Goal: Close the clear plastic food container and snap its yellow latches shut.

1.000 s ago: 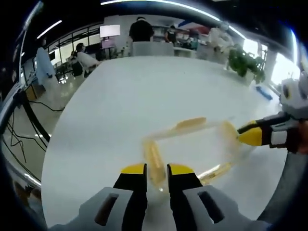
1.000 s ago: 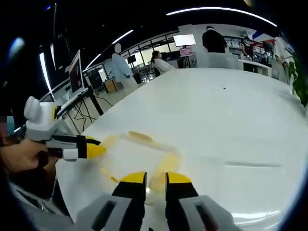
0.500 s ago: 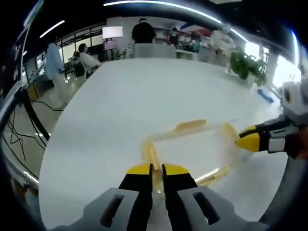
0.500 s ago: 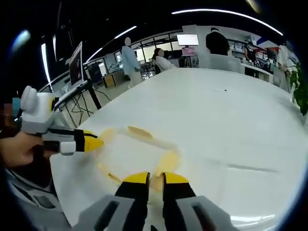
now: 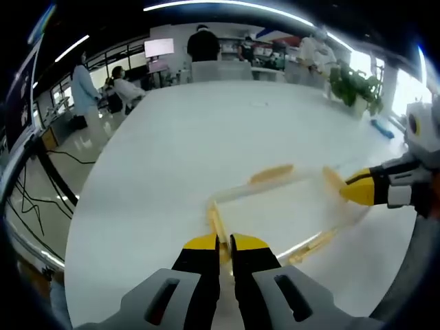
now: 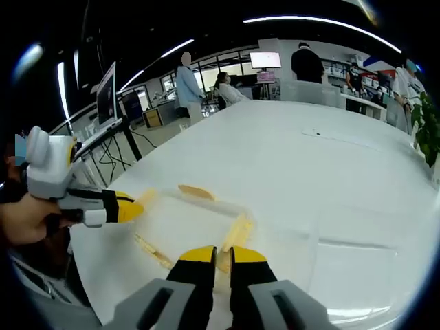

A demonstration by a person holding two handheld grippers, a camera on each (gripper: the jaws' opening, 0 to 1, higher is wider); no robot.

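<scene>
Container point(image 5: 275, 210) sits lid-on near the edge of the white table point(image 5: 192, 137). Left gripper point(image 5: 219, 243): jaws nearly together, pinching the yellow latch point(image 5: 216, 221) at the container's near end. Right gripper point(image 6: 216, 256): jaws likewise almost closed on the opposite end latch point(image 6: 235, 232); side latches point(image 5: 271, 173) lie flat along the rim.
</scene>
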